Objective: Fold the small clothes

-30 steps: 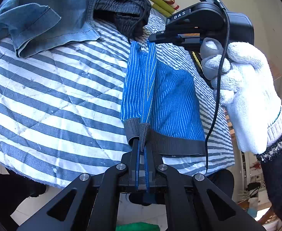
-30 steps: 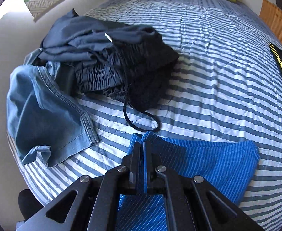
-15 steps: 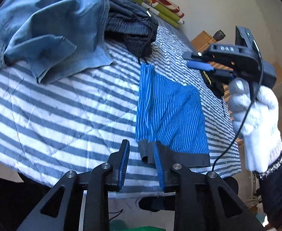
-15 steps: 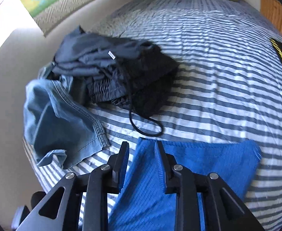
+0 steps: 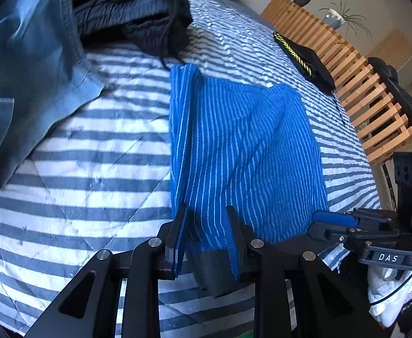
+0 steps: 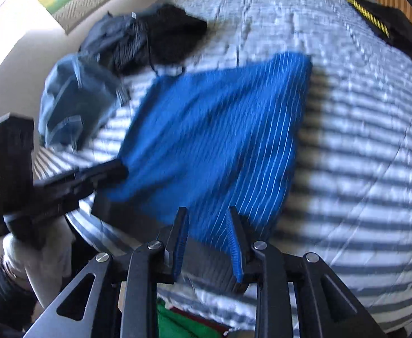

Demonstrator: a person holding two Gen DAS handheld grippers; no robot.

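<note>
Blue striped shorts (image 5: pixel 242 146) with a grey waistband (image 5: pixel 208 267) lie flat on the striped bedspread (image 5: pixel 93 146), their left edge folded over. My left gripper (image 5: pixel 206 225) is open, its fingers astride the waistband near the folded edge. In the right wrist view, which is motion-blurred, my right gripper (image 6: pixel 207 225) is open over the waistband (image 6: pixel 149 225) of the shorts (image 6: pixel 220 126). The left gripper (image 6: pixel 107 171) shows at the shorts' left corner. The right gripper (image 5: pixel 332 225), held by a white-gloved hand (image 5: pixel 389 295), sits beside the shorts' right corner.
A denim garment (image 5: pixel 28 64) and a heap of dark clothes (image 5: pixel 132 14) lie at the back left. A black item with yellow trim (image 5: pixel 304 56) rests by the wooden slatted frame (image 5: pixel 369 98). The bed's near edge runs just under the grippers.
Both grippers were shut on the shorts' raised fold a second ago, then opened and let it drop. The right gripper has swung round to the waistband end.
</note>
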